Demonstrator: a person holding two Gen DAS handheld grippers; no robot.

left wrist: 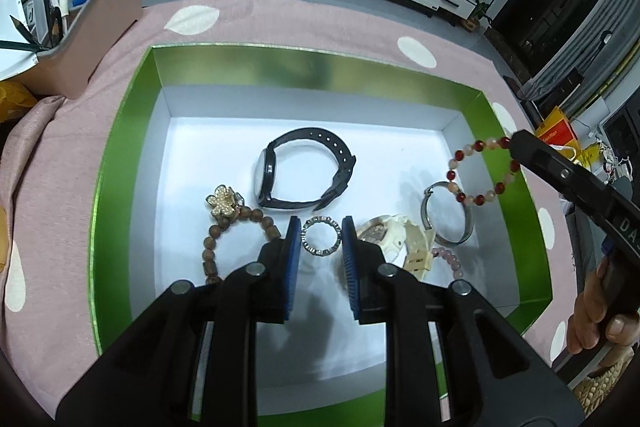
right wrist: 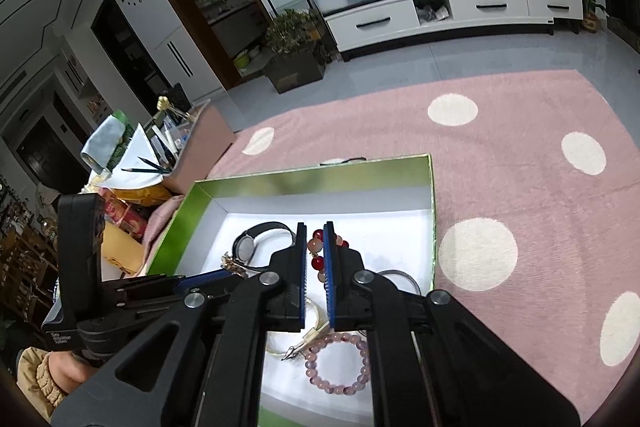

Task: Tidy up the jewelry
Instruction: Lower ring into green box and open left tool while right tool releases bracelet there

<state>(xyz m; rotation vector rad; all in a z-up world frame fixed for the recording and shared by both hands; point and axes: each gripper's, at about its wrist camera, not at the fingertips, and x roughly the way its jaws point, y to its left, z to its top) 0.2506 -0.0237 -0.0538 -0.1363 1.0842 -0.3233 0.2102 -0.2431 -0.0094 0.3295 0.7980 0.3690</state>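
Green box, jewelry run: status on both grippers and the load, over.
Left gripper shut on sparkly ring. Right gripper shut on red bead bracelet, over green box. Black watch, other pieces lie below; nothing blocking.

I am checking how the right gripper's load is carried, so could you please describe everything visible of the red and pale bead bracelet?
The red and pale bead bracelet is a closed loop of round glossy beads, dark red alternating with peach and cream ones. The right gripper pinches a few beads between its blue pads, and the rest of the loop hangs free above the right wall of the green box, over a silver bangle. It appears to touch nothing else.
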